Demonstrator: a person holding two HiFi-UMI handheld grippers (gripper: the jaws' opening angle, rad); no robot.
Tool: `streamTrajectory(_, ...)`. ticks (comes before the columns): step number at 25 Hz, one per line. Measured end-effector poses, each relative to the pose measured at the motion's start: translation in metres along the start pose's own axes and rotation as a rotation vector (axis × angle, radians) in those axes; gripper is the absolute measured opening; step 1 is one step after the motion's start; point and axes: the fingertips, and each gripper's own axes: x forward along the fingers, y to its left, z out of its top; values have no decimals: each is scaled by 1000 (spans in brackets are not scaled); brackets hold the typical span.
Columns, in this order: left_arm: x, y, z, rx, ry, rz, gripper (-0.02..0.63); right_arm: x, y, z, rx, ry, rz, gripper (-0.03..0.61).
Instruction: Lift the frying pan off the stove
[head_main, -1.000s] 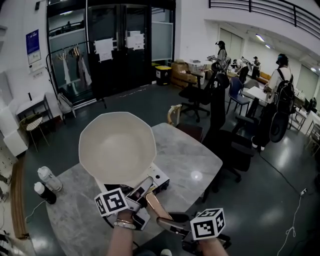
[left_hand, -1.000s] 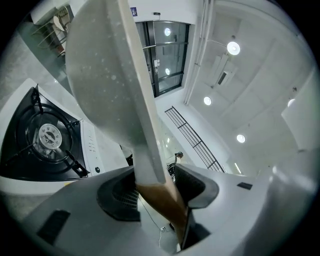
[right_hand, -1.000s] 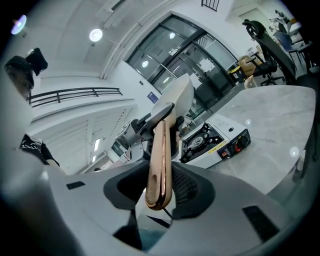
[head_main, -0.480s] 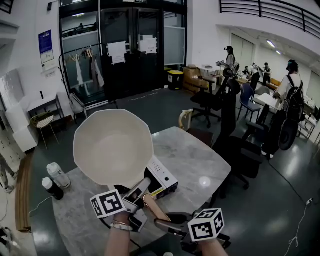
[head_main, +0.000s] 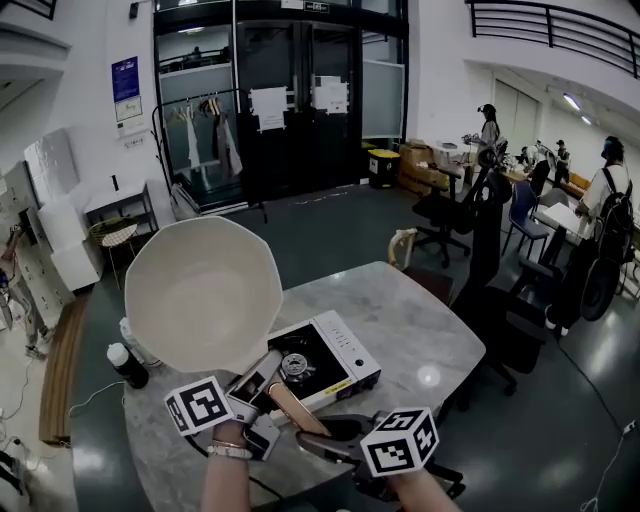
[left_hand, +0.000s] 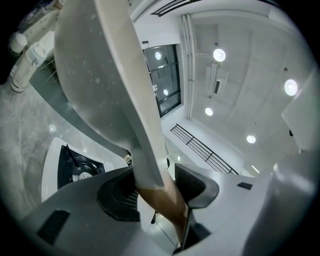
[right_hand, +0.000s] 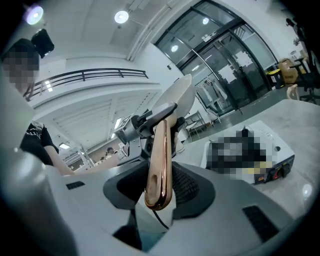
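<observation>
The cream frying pan (head_main: 200, 290) hangs in the air, tilted up, to the left of the white portable stove (head_main: 340, 362), whose black burner (head_main: 293, 366) lies uncovered. Its copper handle (head_main: 290, 405) runs back toward me. My left gripper (head_main: 262, 385) is shut on the handle near the pan's base (left_hand: 160, 200). My right gripper (head_main: 312, 440) is shut on the handle's rounded end (right_hand: 159, 165). From the left gripper view the pan's underside (left_hand: 100, 75) fills the upper left, with the stove (left_hand: 70, 167) below it. In the right gripper view the pan (right_hand: 175, 100) stands edge-on above the stove (right_hand: 250, 150).
The stove sits on a round marble table (head_main: 420, 340). Two bottles (head_main: 125, 365) stand beyond the table's left edge. Office chairs (head_main: 445, 215) stand past the table's far right, and people work at desks at the back right.
The pan has risen and swung left with both grippers on its handle. It no longer covers the stove, and the burner now shows.
</observation>
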Motion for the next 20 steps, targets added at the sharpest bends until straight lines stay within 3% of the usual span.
streamTrajectory(3,-15,3,20,24,-47,10,221,16,6,7,-38,21,24,156)
streamTrajectory(6,-26,-1,33,-44,-104,-33,221,31,14,12,-71,35,36,156)
streamTrajectory(11,-50,8,57,-51,-170,1,222,50,29,22,-93,20,63,156)
streamTrajectory(15,-56,11,56,-44,-179,5,225,54,31,17,-96,23,69,156)
streamTrajectory(20,-60,19,53,21,-144,59,225,55,32,10,-92,-7,56,156)
